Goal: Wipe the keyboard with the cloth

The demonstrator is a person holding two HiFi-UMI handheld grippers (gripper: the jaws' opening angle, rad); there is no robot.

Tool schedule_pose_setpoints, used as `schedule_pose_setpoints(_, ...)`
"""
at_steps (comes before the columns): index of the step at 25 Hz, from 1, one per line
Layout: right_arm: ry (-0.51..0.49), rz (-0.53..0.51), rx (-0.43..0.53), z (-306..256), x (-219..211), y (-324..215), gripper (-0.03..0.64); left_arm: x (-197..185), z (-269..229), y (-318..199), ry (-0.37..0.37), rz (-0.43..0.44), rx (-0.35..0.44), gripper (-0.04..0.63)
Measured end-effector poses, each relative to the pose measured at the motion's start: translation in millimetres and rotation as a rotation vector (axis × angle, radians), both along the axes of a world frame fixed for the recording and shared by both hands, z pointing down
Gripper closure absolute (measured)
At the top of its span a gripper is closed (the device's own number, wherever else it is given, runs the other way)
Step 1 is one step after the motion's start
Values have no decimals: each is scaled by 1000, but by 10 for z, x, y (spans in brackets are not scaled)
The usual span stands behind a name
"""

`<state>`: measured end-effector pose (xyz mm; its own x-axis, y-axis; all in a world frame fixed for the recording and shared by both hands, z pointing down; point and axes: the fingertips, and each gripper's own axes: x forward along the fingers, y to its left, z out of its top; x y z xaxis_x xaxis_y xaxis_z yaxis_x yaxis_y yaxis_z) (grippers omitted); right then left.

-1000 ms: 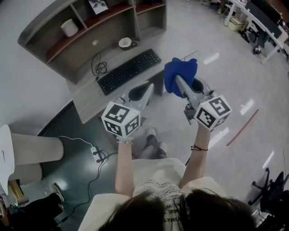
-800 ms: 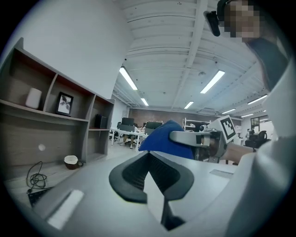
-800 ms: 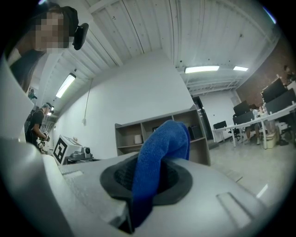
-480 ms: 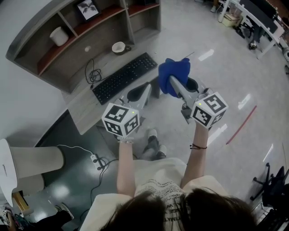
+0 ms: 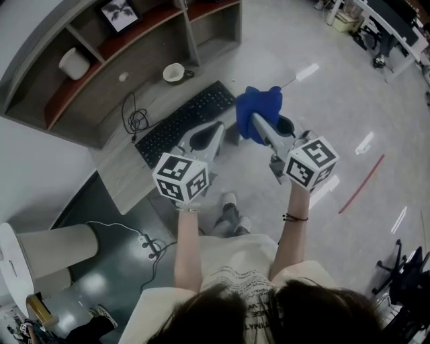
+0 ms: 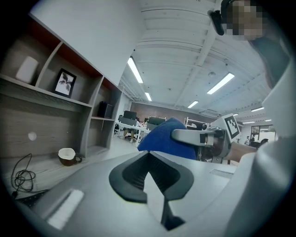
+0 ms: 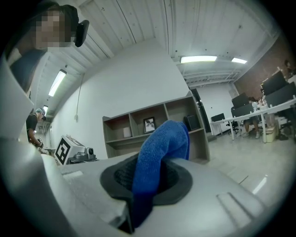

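The black keyboard (image 5: 188, 122) lies slantwise on the grey desk (image 5: 127, 178). My right gripper (image 5: 258, 125) is held up in the air to the right of the keyboard, shut on a blue cloth (image 5: 259, 109) that bunches up over its tips. In the right gripper view the cloth (image 7: 159, 148) is pinched between the jaws (image 7: 148, 173) and stands up from them. My left gripper (image 5: 209, 138) hovers just off the keyboard's near edge, jaws together and holding nothing. In the left gripper view its tips (image 6: 149, 155) point towards the cloth (image 6: 162, 139) and the right gripper (image 6: 203, 137).
A cup (image 5: 175, 71) stands on the desk behind the keyboard, and a coiled black cable (image 5: 132, 115) lies to its left. The shelf unit (image 5: 101, 60) holds a white cylinder (image 5: 74, 64) and a framed picture (image 5: 121, 10). A power strip (image 5: 149, 245) lies on the floor below.
Both grippers and the cloth sit slightly further left in the view, closer to the keyboard. Neither grip has changed.
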<state>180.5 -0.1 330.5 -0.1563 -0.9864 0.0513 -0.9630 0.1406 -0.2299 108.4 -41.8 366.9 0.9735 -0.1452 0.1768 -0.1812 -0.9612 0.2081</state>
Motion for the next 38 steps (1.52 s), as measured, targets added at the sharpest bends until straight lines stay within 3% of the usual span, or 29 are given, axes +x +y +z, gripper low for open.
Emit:
schedule_pose_setpoints(11, -25, 34, -49, 243, 310, -369, 558, 335, 222, -397, -28, 31, -36, 591)
schedule_pose_setpoints(21, -33, 51, -71, 333, 408, -658, 558, 408, 308, -683, -28, 38, -59, 591)
schedule_pose_setpoints(38, -33, -35, -152, 590, 529, -1188, 558, 443, 544, -1127, -47, -58, -155, 591)
